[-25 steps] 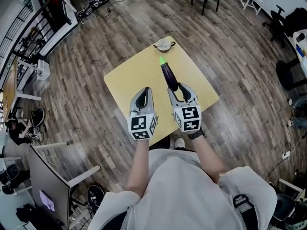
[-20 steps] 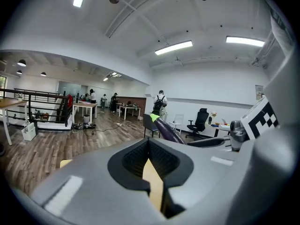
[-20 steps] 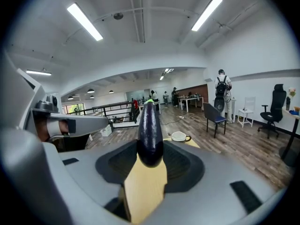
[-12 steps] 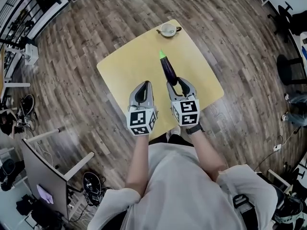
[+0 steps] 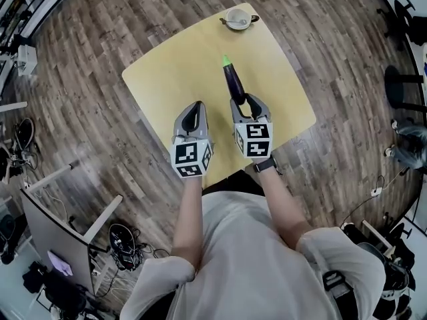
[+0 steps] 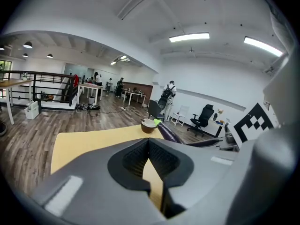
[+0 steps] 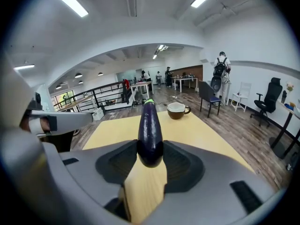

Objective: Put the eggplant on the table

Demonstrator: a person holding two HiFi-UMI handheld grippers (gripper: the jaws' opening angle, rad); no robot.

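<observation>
A dark purple eggplant (image 5: 233, 82) with a green stem end sticks out forward from my right gripper (image 5: 245, 100), which is shut on its blunt end. In the right gripper view the eggplant (image 7: 150, 130) is clamped between both pads and hangs above the yellow table (image 7: 197, 130). My left gripper (image 5: 193, 109) hovers beside it on the left over the table's near part, shut with nothing in it. The left gripper view shows its jaw tips (image 6: 149, 142) meeting, and the eggplant (image 6: 168, 132) off to the right.
A brown and white cup (image 5: 237, 19) with a spoon stands near the far corner of the yellow table (image 5: 173, 79). Wooden floor surrounds the table. Desks, office chairs and cables stand farther off, with people in the background.
Both grippers have sunk toward the tabletop and moved slightly forward together. The eggplant stays clamped in the right gripper. The left gripper stays shut.
</observation>
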